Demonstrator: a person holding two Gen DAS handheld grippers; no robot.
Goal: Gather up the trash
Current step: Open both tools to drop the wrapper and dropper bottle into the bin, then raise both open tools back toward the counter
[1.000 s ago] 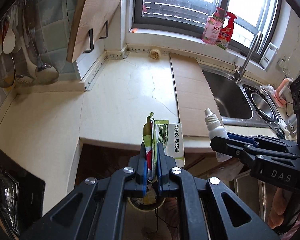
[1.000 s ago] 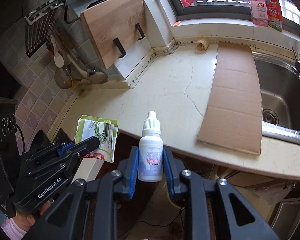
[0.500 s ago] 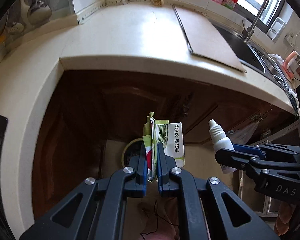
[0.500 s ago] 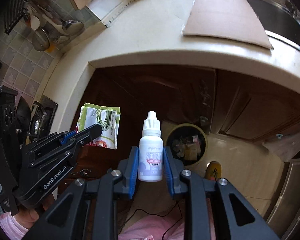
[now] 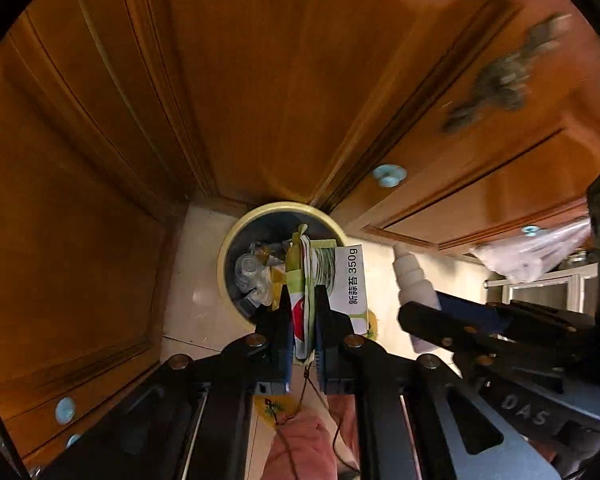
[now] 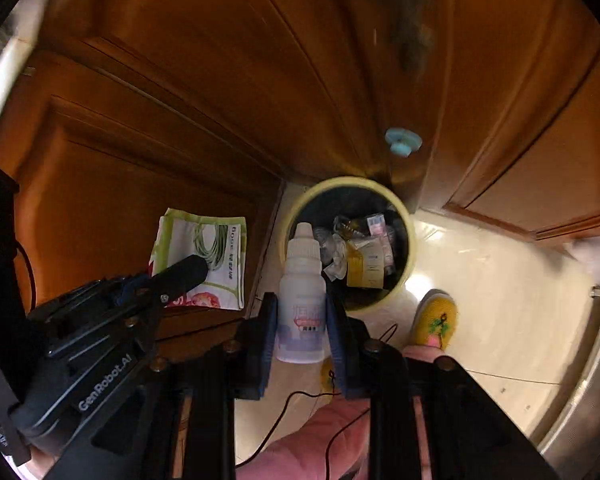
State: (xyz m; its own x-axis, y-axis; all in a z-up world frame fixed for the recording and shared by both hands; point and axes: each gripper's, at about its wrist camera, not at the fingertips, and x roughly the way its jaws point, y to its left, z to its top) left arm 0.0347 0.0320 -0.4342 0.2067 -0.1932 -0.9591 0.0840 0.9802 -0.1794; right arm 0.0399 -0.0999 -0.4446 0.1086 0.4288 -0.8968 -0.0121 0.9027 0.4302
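Brown wooden cabinet doors and pale floor tiles surrounded a round yellow-rimmed trash bin (part full). Both grippers had descended from counter height: the left gripper stayed clamped on a flat green-and-white food packet, the right gripper on a small white dropper bottle.

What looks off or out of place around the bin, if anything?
Nothing stands out. The round yellow-rimmed trash bin stands upright on the pale tiled floor, its rubbish inside, none spilled around it. The green-and-white food packet and small white dropper bottle are each held straight in tongs.
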